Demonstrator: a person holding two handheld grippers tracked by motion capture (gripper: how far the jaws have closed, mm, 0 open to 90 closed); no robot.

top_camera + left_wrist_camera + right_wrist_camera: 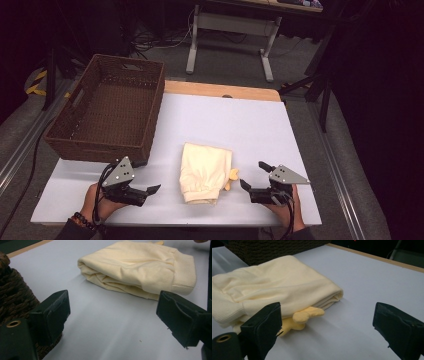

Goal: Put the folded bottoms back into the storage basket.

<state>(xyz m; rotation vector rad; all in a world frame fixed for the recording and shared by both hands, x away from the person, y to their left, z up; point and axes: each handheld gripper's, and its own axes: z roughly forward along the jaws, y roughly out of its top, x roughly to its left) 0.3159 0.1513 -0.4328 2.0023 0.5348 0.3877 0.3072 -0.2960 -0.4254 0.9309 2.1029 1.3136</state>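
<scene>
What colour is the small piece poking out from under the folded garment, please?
The small piece is deeper yellow than the cream garment, clearest in the right gripper view.

Two hand-held black two-jaw grippers, left (142,192) and right (254,181), each topped by a grey three-cornered metal plate dotted with small screws. Thick, blocky black jaws with matte pads; a brass-coloured ring sits near one jaw base. Black cables trail back. A dark beaded bracelet (81,220) circles the left wrist.
</scene>
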